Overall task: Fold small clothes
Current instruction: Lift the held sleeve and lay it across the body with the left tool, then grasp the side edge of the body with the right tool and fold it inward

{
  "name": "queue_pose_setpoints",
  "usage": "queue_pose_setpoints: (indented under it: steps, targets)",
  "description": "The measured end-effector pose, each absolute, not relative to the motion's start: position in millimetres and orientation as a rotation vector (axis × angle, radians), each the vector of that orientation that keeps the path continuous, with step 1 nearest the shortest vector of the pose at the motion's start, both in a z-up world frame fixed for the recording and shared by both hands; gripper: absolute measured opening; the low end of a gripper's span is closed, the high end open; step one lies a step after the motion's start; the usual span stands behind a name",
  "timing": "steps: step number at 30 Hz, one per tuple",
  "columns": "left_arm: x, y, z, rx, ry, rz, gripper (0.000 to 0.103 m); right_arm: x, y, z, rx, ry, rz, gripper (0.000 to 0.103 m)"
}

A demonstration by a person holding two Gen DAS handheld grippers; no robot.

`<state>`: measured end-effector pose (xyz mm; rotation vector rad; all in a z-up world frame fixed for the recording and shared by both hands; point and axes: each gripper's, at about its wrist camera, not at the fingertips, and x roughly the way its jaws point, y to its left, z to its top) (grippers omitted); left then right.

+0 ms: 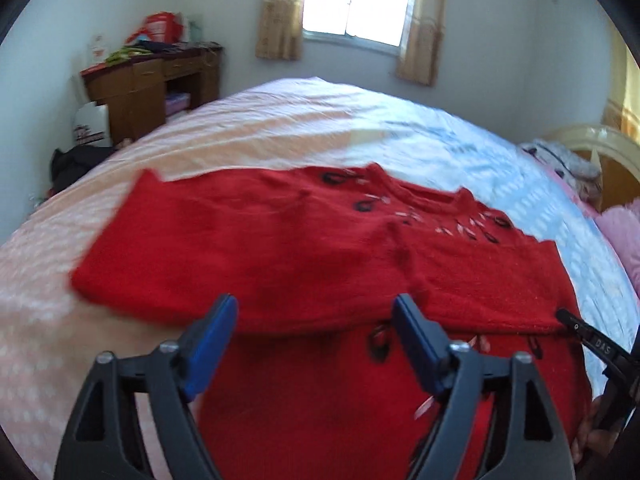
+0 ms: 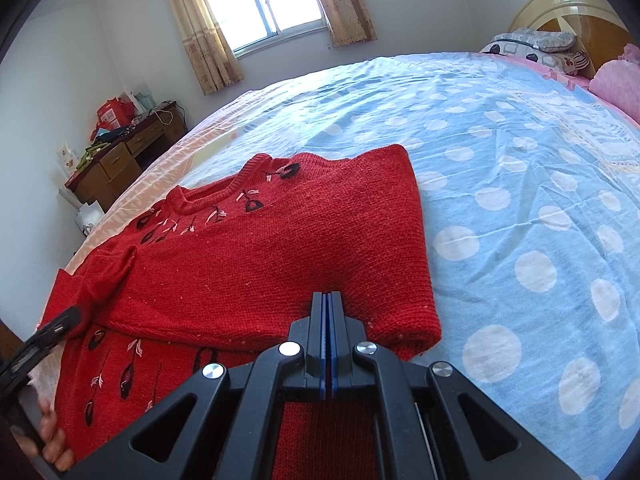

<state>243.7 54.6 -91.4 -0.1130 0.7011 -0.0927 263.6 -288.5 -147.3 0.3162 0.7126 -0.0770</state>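
1. Left claw [image 1: 316, 312] stands spread wide over the near fold of the red sweater [image 1: 280, 248], with nothing pinched between its blue pads [image 1: 212, 344]; they hover above the knit rather than press on it.
2. Right claw [image 2: 328, 300] is pressed fully together, its tips resting at the lower hem of the folded sweater [image 2: 260, 248]; whether a thin layer of knit is caught between the pads I cannot tell.
3. The sweater lies on the bed [image 2: 520, 200], toward its near edge, straddling the line where the pink half of the sheet meets the blue dotted half. Both sleeves appear folded across the body, collar [image 2: 208, 196] pointing toward the far edge.
4. Handling, as I judge it: a thick, soft knit, light enough for one pinch but floppy, so it will sag and drag if lifted from a single point. The wool looks grippy, not slippery, and not fragile, though the embroidered leaves [image 2: 176, 226] could snag.
5. Best hold: the two hem corners at the near edge, one per claw, pinching all layers together, then carrying them up toward the collar.
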Motion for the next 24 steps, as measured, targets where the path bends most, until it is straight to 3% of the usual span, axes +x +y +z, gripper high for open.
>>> queue_pose_setpoints:
  steps: [7,9,10,12,13,19,24]
  targets:
    - [234,89,-124,-0.230,0.746,-0.023,0.083,277,-261,-131,0.182,0.796,-0.161,0.001]
    - [230,94,-125,-0.282,0.704,-0.037,0.083,276,-247,-114,0.266,0.747,-0.043,0.004]
    - [229,94,-125,-0.289,0.697,-0.037,0.083,277,-237,-107,0.298,0.725,0.010,0.010]
    - [229,91,-128,-0.282,0.687,-0.035,0.084,288,-206,-97,0.297,0.722,0.107,0.064]
    - [229,90,-128,-0.277,0.681,-0.033,0.084,295,-192,-96,0.292,0.722,0.147,0.070]
    - [222,96,-130,-0.312,0.657,-0.076,0.091,341,-118,-112,0.152,0.755,0.228,0.070]
    - [221,96,-131,-0.305,0.644,-0.088,0.095,369,-97,-142,0.149,0.828,0.231,0.045]
